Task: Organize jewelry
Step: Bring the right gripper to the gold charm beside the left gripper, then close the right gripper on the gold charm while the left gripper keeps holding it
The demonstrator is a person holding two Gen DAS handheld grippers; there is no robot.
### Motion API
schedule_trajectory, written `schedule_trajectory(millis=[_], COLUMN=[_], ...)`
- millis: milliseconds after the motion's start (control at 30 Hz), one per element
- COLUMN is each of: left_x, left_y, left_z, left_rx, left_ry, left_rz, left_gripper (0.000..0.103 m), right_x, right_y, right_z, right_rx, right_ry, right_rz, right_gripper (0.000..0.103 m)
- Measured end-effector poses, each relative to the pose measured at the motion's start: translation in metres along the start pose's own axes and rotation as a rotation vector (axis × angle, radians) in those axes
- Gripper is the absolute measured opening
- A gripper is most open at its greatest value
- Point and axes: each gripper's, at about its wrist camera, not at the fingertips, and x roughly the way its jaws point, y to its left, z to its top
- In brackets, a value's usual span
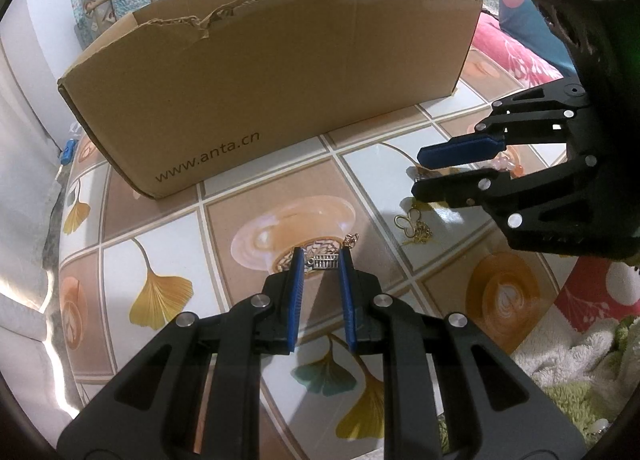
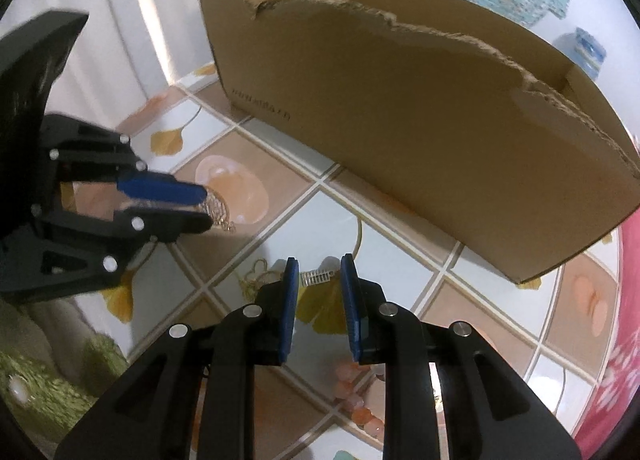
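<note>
In the left wrist view my left gripper [image 1: 322, 258] is open, its blue pads on either side of a small silver chain piece [image 1: 323, 261] with a gold clasp [image 1: 351, 239] on the table. The right wrist view shows that gripper [image 2: 204, 206] from the side with the silver chain [image 2: 218, 212] hanging at its tips. My right gripper [image 2: 318, 270] is open over a silver comb-like piece [image 2: 318, 277]; it also shows in the left wrist view [image 1: 416, 170]. A gold flower necklace [image 1: 412, 226] lies on the table. A pink bead bracelet [image 2: 356, 408] lies under my right gripper.
A torn open cardboard box [image 1: 272, 72] printed www.anta.cn stands at the back of the tiled-pattern table [image 1: 256, 332]. A green fluffy cloth [image 2: 48, 372] lies at the near edge. A pink towel [image 1: 508, 48] lies beyond the box.
</note>
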Motion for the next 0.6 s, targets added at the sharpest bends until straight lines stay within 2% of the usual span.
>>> schedule_trajectory(millis=[100, 233, 533, 567, 600], left_x=[0.0000, 0.0001, 0.0003, 0.0002, 0.0002], left_y=[-0.0004, -0.0001, 0.0000, 0.0000, 0.0000], left_z=[-0.0001, 0.0000, -0.0004, -0.0005, -0.0008], left_rx=[0.000, 0.001, 0.002, 0.001, 0.002], left_ry=[0.000, 0.000, -0.002, -0.002, -0.003], left_rz=[0.000, 0.000, -0.001, -0.002, -0.003], left_gripper=[0.016, 0.016, 0.016, 0.016, 0.016], right_x=[0.0031, 0.0043, 0.0020, -0.0021, -0.0027], right_y=[0.0005, 0.0006, 0.0032, 0.0009, 0.0003], right_z=[0.0026, 0.0023, -0.0023, -0.0045, -0.0042], right_rx=[-0.008, -0.004, 0.007, 0.011, 0.019], right_ry=[-0.003, -0.003, -0.027, -0.032, -0.030], right_rz=[0.013, 0.045, 0.035, 0.036, 0.043], right_gripper=[0.022, 0.015, 0.013, 0.004, 0.004])
